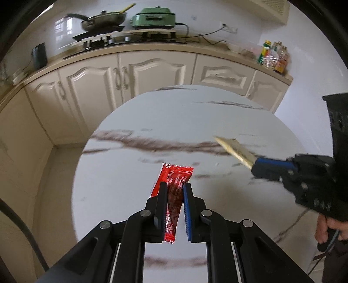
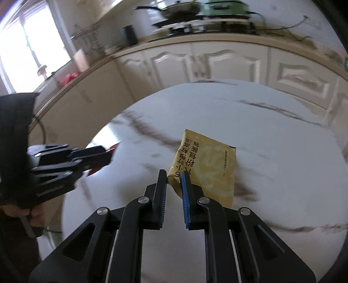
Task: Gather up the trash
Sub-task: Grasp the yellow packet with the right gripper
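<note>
L tongs pinch red foil sachet, R tongs pinch yellow paper packet, both above white marble bench.

Round marble table with dark veins below the fingers. Past its far edge: cream cabinets. On the counter above them: frying pan on the stove, green cooker beside it, bottles far right.

Bright daylight, motion blur, fisheye-warped edges
</note>
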The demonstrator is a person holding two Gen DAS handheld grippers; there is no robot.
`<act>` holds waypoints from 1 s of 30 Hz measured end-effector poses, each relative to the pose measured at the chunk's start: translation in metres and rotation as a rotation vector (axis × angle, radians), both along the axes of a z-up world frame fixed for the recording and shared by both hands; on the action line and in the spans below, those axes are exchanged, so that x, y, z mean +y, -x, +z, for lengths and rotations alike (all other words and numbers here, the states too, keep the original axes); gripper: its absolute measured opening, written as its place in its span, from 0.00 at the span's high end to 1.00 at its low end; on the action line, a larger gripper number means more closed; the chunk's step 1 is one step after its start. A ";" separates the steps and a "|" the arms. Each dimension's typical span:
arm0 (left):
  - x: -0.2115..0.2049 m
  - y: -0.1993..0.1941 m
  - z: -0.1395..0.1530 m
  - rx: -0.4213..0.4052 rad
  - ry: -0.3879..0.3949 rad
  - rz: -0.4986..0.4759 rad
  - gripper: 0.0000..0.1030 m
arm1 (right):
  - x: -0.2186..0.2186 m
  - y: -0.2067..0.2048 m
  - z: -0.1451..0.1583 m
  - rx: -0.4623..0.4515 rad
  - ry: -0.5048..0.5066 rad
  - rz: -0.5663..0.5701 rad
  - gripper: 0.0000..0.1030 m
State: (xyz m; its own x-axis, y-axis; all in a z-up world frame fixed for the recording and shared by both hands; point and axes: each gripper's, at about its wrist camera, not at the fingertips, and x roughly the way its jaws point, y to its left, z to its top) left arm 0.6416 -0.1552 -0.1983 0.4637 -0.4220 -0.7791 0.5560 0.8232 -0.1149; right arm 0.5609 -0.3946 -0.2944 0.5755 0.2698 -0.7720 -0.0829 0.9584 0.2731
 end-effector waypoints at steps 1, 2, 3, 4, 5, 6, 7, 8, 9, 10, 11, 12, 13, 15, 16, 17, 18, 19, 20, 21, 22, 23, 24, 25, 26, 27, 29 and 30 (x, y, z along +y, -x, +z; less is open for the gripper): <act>0.010 0.006 0.001 0.003 0.000 0.008 0.90 | 0.009 0.003 0.000 0.000 -0.006 0.016 0.88; 0.017 0.012 0.002 0.001 0.000 0.017 0.90 | 0.019 0.006 0.000 0.004 -0.010 0.036 0.88; 0.024 0.019 0.005 0.002 -0.001 0.021 0.90 | 0.034 0.011 -0.002 0.013 -0.016 0.064 0.88; 0.033 0.026 0.006 0.003 -0.003 0.035 0.90 | 0.043 0.015 -0.004 0.019 -0.016 0.080 0.88; 0.039 0.032 0.008 0.001 -0.004 0.042 0.90 | 0.056 0.020 -0.007 0.031 -0.012 0.105 0.88; 0.045 0.039 0.010 0.001 -0.006 0.044 0.90 | 0.065 0.026 -0.010 0.037 -0.010 0.116 0.88; 0.051 0.045 0.012 0.001 -0.005 0.046 0.90 | 0.072 0.031 -0.013 0.043 -0.007 0.124 0.88; 0.058 0.053 0.013 0.001 -0.006 0.051 0.90 | 0.079 0.036 -0.015 0.050 0.000 0.136 0.88; 0.063 0.059 0.014 0.001 -0.008 0.052 0.90 | 0.085 0.043 -0.016 0.043 0.022 0.137 0.87; 0.068 0.066 0.016 -0.001 -0.006 0.051 0.90 | 0.091 0.050 -0.013 0.018 0.060 0.124 0.83; 0.073 0.069 0.017 0.000 -0.004 0.049 0.90 | 0.095 0.053 -0.011 0.002 0.083 0.110 0.78; 0.077 0.074 0.019 0.004 -0.001 0.047 0.90 | 0.098 0.055 -0.007 -0.018 0.116 0.079 0.74; 0.081 0.077 0.020 0.003 0.003 0.047 0.90 | 0.102 0.055 -0.004 -0.036 0.152 0.052 0.57; 0.084 0.086 0.024 0.004 0.008 0.045 0.90 | 0.112 0.051 0.003 -0.077 0.210 0.008 0.36; 0.086 0.090 0.026 0.003 0.009 0.046 0.90 | 0.116 0.050 0.004 -0.082 0.231 -0.003 0.31; 0.087 0.094 0.029 0.002 0.012 0.046 0.90 | 0.122 0.046 0.003 -0.088 0.268 -0.010 0.31; 0.092 0.091 0.029 0.004 0.016 0.039 0.90 | 0.124 0.043 0.004 -0.093 0.293 -0.021 0.29; 0.093 0.094 0.031 0.004 0.017 0.036 0.90 | 0.128 0.038 0.002 -0.087 0.334 -0.042 0.23; 0.095 0.096 0.032 0.002 0.016 0.035 0.90 | 0.127 0.034 -0.002 -0.078 0.364 -0.063 0.22; 0.095 0.095 0.032 0.002 0.016 0.033 0.90 | 0.124 0.031 -0.005 -0.063 0.377 -0.080 0.22; 0.097 0.098 0.033 0.003 0.018 0.030 0.90 | 0.121 0.028 -0.008 -0.044 0.375 -0.087 0.21; 0.099 0.097 0.034 0.005 0.018 0.028 0.90 | 0.116 0.025 -0.012 -0.018 0.368 -0.094 0.21; 0.099 0.096 0.033 0.006 0.019 0.027 0.90 | 0.111 0.022 -0.015 0.003 0.337 -0.094 0.21; 0.099 0.096 0.034 0.007 0.021 0.026 0.90 | 0.106 0.022 -0.018 0.020 0.309 -0.092 0.20; 0.100 0.095 0.033 0.011 0.022 0.026 0.90 | 0.100 0.022 -0.021 0.037 0.298 -0.095 0.20; 0.100 0.093 0.033 0.014 0.023 0.024 0.90 | 0.095 0.023 -0.023 0.042 0.289 -0.107 0.19; 0.101 0.092 0.034 0.016 0.026 0.022 0.90 | 0.089 0.023 -0.027 0.060 0.256 -0.097 0.19; 0.099 0.089 0.034 0.018 0.028 0.019 0.90 | 0.088 0.023 -0.028 0.067 0.216 -0.078 0.19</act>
